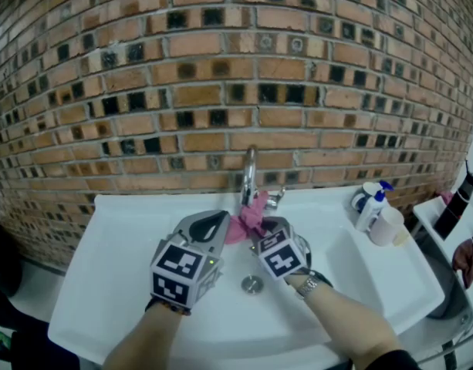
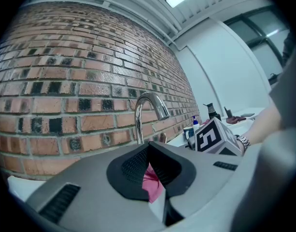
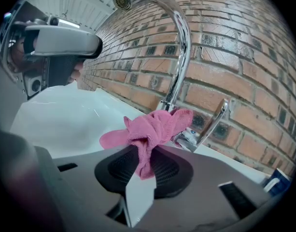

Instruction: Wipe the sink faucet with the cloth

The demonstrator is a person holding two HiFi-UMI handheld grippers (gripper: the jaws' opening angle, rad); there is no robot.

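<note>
A chrome gooseneck faucet (image 1: pixel 249 174) stands at the back of the white sink (image 1: pixel 120 284), against a brick wall. A pink cloth (image 1: pixel 252 213) is bunched around the faucet's base, next to its lever handle (image 3: pixel 213 124). My left gripper (image 1: pixel 224 226) is shut on one end of the cloth (image 2: pixel 150 179), left of the faucet (image 2: pixel 148 105). My right gripper (image 1: pixel 258 233) is shut on a twisted bunch of the cloth (image 3: pixel 150 129), just in front of the faucet (image 3: pixel 179 47). The two grippers sit close together over the basin.
A drain (image 1: pixel 252 284) lies in the basin below the grippers. A blue-capped soap bottle (image 1: pixel 373 206) and a white cup (image 1: pixel 386 226) stand on the sink's right rim. A dark bottle (image 1: pixel 460 199) is on a shelf at the far right.
</note>
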